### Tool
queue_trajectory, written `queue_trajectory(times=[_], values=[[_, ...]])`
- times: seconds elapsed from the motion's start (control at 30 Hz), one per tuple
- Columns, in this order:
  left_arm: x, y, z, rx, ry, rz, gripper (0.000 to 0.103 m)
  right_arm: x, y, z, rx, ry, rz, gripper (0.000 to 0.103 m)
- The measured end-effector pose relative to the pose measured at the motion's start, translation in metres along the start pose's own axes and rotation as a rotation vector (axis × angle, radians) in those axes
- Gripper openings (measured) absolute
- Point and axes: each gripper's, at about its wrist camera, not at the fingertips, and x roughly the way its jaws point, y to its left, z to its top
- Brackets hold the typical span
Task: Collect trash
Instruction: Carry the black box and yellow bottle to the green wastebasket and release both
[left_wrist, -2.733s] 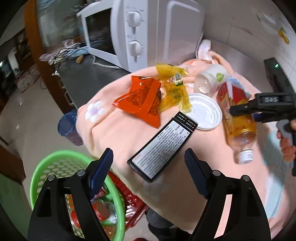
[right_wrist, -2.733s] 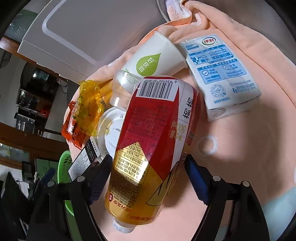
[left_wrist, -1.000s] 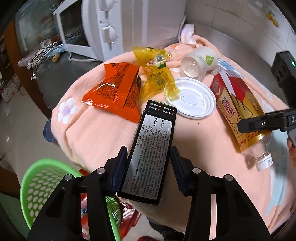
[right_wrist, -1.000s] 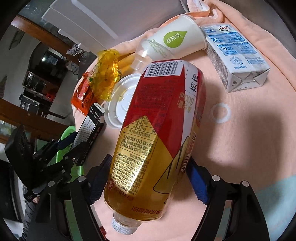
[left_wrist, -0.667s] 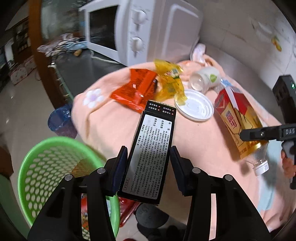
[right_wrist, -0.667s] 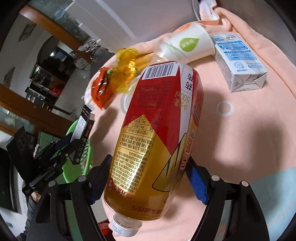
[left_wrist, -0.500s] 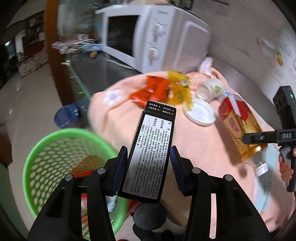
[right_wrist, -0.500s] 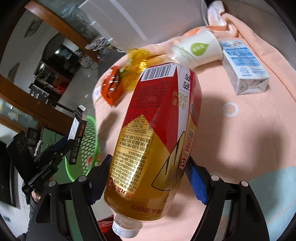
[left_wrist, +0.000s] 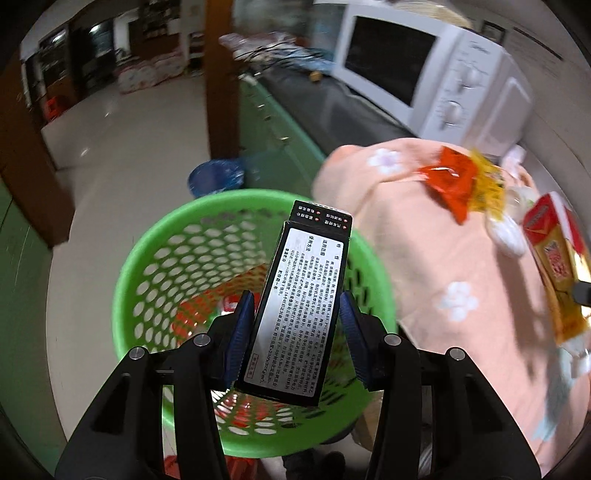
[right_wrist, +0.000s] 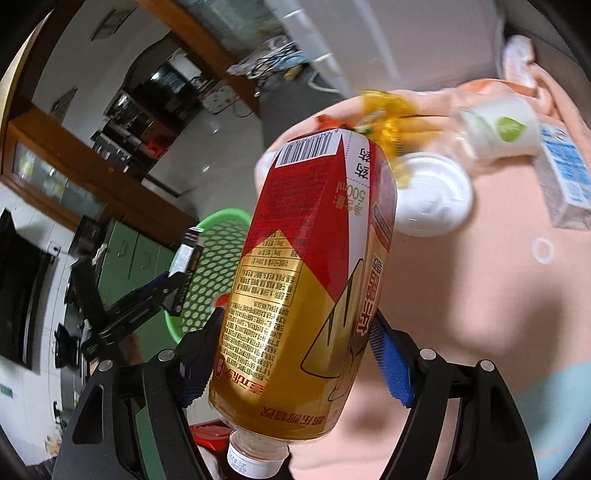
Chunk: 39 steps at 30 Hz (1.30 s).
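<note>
My left gripper (left_wrist: 297, 328) is shut on a black box with a white text label (left_wrist: 304, 299) and holds it over the green basket (left_wrist: 155, 236). My right gripper (right_wrist: 295, 350) is shut on a red and gold drink bottle (right_wrist: 306, 284), lifted above the pink cloth (right_wrist: 480, 295); the bottle also shows in the left wrist view (left_wrist: 554, 258). The right wrist view shows the left gripper with the box (right_wrist: 186, 254) at the basket (right_wrist: 210, 266). An orange wrapper (left_wrist: 450, 181), a yellow wrapper (right_wrist: 388, 114), a white lid (right_wrist: 432, 199), a paper cup (right_wrist: 495, 129) and a blue milk carton (right_wrist: 565, 177) lie on the cloth.
A white microwave (left_wrist: 436, 85) stands behind the cloth on a dark counter (left_wrist: 332, 103). A blue bin (left_wrist: 218, 179) stands on the floor beyond the basket. Red wrappers lie inside the basket (left_wrist: 207, 306). Green cabinets (right_wrist: 140, 254) stand on the left.
My left gripper closed on the black box, lifted it off the cloth and swung left over the green basket. My right gripper lifted the bottle and moved it left toward the basket.
</note>
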Motion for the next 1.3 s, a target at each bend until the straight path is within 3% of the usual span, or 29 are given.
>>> queue_trajectory(times=[0.17, 0.3, 0.7, 1.07, 1.3], values=[[0.01, 0.021, -0.004, -0.074, 0.028, 0.04, 0.049, 0.012, 0.022, 0.008, -0.045, 0.017, 0.021, 0.072], [0.009, 0.033, -0.008, -0.115, 0.027, 0.052, 0.062, 0.024, 0.038, 0.014, -0.081, 0.035, 0.037, 0.072], [-0.025, 0.055, -0.021, -0.183, -0.036, 0.086, 0.066, 0.076, 0.088, 0.026, -0.208, 0.131, 0.072, 0.072], [-0.047, 0.073, -0.035, -0.244, -0.069, 0.108, 0.066, 0.158, 0.119, 0.027, -0.304, 0.276, 0.013, 0.072], [-0.052, 0.077, -0.035, -0.263, -0.075, 0.105, 0.066, 0.181, 0.134, 0.018, -0.355, 0.32, -0.033, 0.072]])
